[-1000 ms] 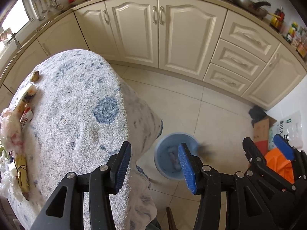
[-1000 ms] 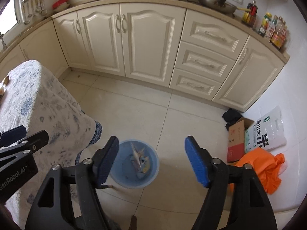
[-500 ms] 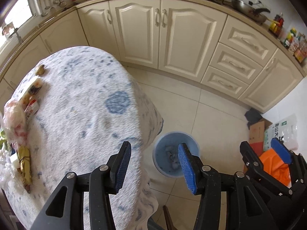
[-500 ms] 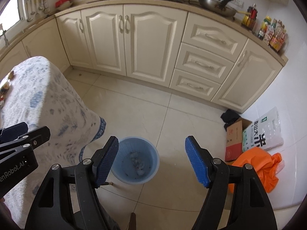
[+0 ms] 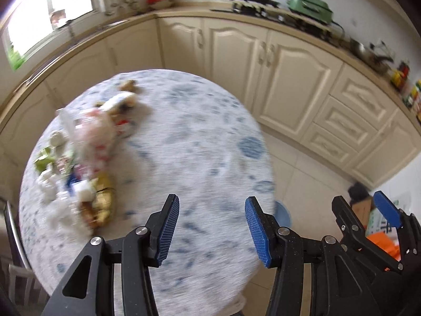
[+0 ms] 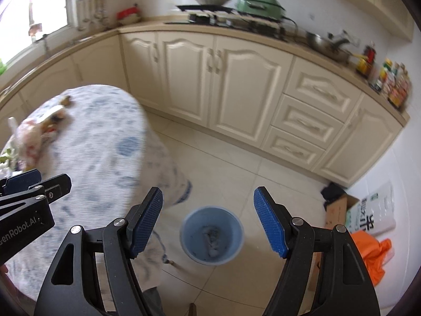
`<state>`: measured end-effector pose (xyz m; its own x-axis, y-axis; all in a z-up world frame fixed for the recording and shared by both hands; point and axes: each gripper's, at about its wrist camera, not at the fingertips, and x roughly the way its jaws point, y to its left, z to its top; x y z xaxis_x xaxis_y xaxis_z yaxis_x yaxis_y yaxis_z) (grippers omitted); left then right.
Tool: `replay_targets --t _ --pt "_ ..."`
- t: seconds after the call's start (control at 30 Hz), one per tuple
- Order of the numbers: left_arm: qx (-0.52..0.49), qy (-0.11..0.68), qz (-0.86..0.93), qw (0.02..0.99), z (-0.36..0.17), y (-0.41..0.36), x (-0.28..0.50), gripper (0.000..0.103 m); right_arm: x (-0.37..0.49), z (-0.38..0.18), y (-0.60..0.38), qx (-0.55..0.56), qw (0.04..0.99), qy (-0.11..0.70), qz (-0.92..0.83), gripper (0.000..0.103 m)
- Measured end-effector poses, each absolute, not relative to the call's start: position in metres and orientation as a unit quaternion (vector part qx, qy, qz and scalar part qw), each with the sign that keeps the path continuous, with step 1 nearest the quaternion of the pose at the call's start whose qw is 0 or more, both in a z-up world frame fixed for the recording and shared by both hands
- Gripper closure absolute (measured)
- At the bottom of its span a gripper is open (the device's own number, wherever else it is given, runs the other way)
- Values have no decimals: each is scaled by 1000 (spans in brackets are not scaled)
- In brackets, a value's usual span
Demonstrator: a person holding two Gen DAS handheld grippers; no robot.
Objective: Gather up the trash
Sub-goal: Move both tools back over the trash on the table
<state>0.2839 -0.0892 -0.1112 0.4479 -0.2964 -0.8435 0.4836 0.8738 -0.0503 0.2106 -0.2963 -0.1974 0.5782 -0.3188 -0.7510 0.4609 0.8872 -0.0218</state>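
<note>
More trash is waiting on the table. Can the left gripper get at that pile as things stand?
Probably yes. The left gripper is open and empty over the table, and only bare cloth lies between it and the trash pile.

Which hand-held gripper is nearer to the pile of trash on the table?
Left. The left hand-held gripper is over the table, the trash pile just ahead-left. The right hand-held gripper is off the table, above the blue bin.
</note>
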Motion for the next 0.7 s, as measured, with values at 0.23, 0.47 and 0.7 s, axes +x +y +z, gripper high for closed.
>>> replay_targets --t 0.23,0.47,0.7 --pt "59 467 -179 864 -97 -18 288 49 230 -186 -241 57 902 393 -168 29" --pt "24 473 -115 873 -94 49 298 49 254 -183 -185 34 912 395 -104 29" --pt "-9 484 -65 873 -101 101 314 44 285 -187 -136 11 913 405 -51 29"
